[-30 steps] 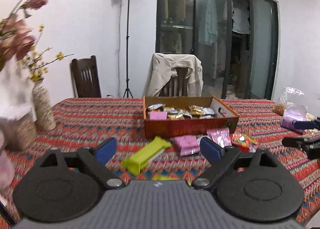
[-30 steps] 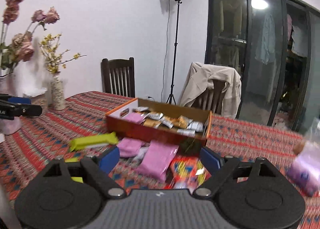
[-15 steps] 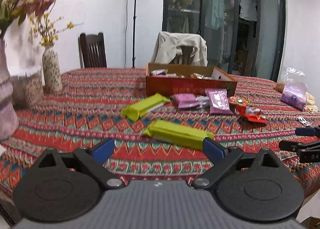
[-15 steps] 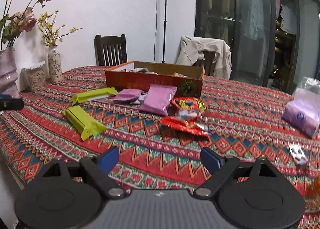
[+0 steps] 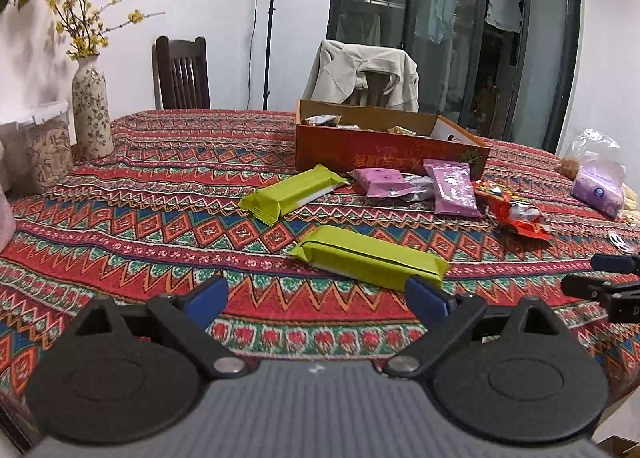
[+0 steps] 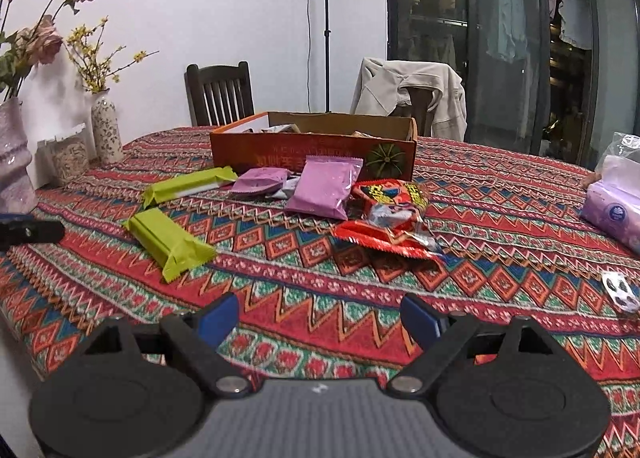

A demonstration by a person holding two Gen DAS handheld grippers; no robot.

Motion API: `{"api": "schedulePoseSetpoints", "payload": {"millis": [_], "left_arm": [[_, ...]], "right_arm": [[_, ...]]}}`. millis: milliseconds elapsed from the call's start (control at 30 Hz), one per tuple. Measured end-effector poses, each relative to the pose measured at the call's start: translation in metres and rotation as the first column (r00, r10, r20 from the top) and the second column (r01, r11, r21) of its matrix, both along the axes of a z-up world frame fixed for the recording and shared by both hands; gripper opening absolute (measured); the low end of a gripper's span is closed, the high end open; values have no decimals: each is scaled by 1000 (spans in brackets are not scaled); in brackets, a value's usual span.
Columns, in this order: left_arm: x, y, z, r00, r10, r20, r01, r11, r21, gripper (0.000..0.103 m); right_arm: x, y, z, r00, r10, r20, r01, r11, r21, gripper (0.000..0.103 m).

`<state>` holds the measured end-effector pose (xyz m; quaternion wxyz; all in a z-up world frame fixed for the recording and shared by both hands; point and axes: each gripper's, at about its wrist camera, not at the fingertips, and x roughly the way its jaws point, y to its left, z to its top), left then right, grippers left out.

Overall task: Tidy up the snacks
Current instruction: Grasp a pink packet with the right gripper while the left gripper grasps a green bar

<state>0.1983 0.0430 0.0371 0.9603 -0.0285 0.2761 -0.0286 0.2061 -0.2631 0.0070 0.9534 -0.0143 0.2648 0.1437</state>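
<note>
Both grippers hang low over the near edge of the tabletop [image 6: 500, 186], and the orange snack box [image 6: 312, 150] at the far middle is our marker. Far to the box's left, against the wall, stands the flowered vase [image 6: 106, 130]. The left gripper [image 5: 316, 292] has its fingers spread wide, nothing between them. Just in front of the box's left end lies one green bar [image 6: 188, 184]; a second green bar [image 6: 170, 242] sits nearer the edge, well in front of that, close ahead of the left gripper. Touching the box's front, a small pink packet [image 6: 260, 180], then a bigger pink packet [image 6: 326, 188] leaning out from it. In front of the box's right corner, the red wrappers [image 6: 390, 218] lie in a heap. The right gripper [image 6: 318, 322] is also spread open and empty. Far right of the box, a purple tissue pack [image 6: 614, 214].
</note>
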Motion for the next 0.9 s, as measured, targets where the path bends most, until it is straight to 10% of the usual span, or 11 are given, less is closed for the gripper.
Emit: {"api": "schedulePoseSetpoints", "payload": {"millis": [800,900], "left_arm": [[240,10,-40,959,-224,-172,250,957,145,79],[240,15,-40,957,-240,-164,256,963,83,49]], "right_arm": [[220,61,-7,995,-52,-82,54,998,22,76],[230,64,-16,993,-88,-84,86,996,-20,76]]}}
